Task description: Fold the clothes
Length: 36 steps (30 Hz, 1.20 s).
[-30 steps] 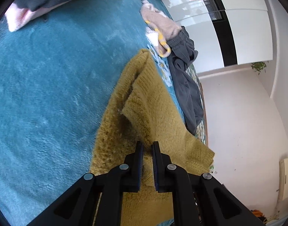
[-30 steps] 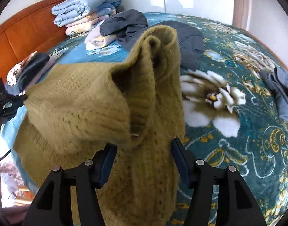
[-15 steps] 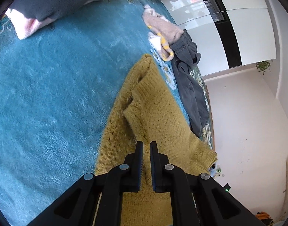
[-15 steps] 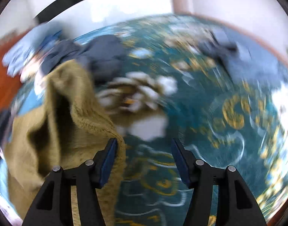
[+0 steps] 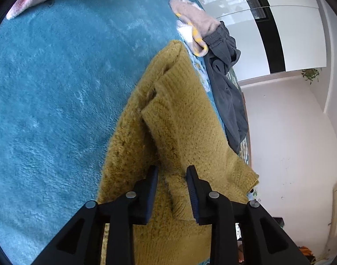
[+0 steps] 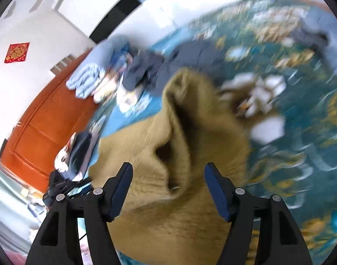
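A mustard-yellow knit sweater (image 5: 181, 128) lies partly folded on the teal bed cover (image 5: 58, 88), one sleeve laid over its body. My left gripper (image 5: 171, 172) sits low over the sweater's near end. Its jaws are opening, with a ridge of knit between the pads and not pinched. In the blurred right wrist view the sweater (image 6: 190, 132) lies bunched, a sleeve cuff pointing at me. My right gripper (image 6: 168, 170) hovers over that cuff with its jaws wide and still opening, and nothing is pressed between them.
Grey trousers (image 5: 228, 92) and a pink garment (image 5: 197, 19) lie beyond the sweater by the bed's right edge. Folded blue bedding (image 6: 91, 77) and dark grey clothes (image 6: 168, 66) sit near the orange wooden headboard (image 6: 42, 128). Floral bedspread (image 6: 300, 132) stretches right.
The left jaws went from shut on the knit to parted, releasing it. The right gripper swung aside, came back over the sweater rolled, and its jaws widened a little.
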{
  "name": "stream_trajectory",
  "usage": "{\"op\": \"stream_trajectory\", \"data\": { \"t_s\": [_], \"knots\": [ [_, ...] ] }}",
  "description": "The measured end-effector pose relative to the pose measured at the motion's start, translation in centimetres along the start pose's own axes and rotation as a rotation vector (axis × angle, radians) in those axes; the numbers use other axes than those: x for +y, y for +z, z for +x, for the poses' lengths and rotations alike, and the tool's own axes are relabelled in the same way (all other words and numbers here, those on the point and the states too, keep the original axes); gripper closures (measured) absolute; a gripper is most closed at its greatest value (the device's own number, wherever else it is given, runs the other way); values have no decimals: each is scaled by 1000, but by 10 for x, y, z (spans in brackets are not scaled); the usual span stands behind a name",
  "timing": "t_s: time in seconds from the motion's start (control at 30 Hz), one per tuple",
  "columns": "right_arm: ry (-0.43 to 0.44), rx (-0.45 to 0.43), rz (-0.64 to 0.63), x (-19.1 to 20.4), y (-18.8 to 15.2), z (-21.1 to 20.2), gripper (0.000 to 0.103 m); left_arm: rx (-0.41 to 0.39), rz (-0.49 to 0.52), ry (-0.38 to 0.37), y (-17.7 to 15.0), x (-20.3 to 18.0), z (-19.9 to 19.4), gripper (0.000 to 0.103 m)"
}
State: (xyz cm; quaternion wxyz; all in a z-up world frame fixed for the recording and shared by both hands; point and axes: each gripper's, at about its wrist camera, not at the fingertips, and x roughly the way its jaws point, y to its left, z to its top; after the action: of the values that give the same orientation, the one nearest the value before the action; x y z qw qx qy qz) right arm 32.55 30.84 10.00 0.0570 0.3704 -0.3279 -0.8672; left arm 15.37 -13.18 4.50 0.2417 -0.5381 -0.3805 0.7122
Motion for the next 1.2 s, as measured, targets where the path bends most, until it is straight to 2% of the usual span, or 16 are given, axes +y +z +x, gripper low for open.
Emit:
{"op": "stream_trajectory", "data": {
  "t_s": [0.1,0.3,0.37,0.43,0.47,0.5,0.53,0.6,0.67,0.8,0.9,0.93,1.0,1.07,1.13,1.2],
  "knots": [
    [-47,50,11,-5,2,28,34,-5,-4,-4,2,2,2,71],
    [1,55,87,-9,5,46,34,-18,-4,-15,9,0,7,70],
    [5,55,95,-5,7,46,37,-24,4,-16,10,-3,8,72],
    [19,58,101,-1,9,46,61,-29,9,-2,11,-7,8,73],
    [24,60,106,2,12,46,66,-31,7,8,11,-8,9,75],
    [28,63,111,5,15,47,79,-34,-3,23,13,-9,9,87],
    [27,67,117,6,16,48,88,-33,-13,33,13,-10,9,91],
    [19,72,137,11,21,49,92,-43,-27,36,12,-15,6,93],
    [19,44,151,15,28,40,93,-59,-5,-1,5,-27,-6,93],
    [91,-84,117,24,37,-11,94,-49,156,-83,-22,-64,-41,93],
    [97,-85,107,22,27,-32,95,-10,250,-18,-46,-66,-48,93],
    [71,-68,109,18,21,-29,95,15,255,11,-52,-60,-45,93],
    [11,-29,134,5,8,-21,94,75,197,61,-60,-37,-30,93],
    [-4,18,212,-19,-4,-7,94,117,133,106,-64,-15,-15,93],
    [4,50,266,-35,-13,3,94,125,114,104,-64,-8,-12,93],
    [-6,56,260,-37,-15,6,95,127,131,95,-62,-12,-16,93]
  ]
}}
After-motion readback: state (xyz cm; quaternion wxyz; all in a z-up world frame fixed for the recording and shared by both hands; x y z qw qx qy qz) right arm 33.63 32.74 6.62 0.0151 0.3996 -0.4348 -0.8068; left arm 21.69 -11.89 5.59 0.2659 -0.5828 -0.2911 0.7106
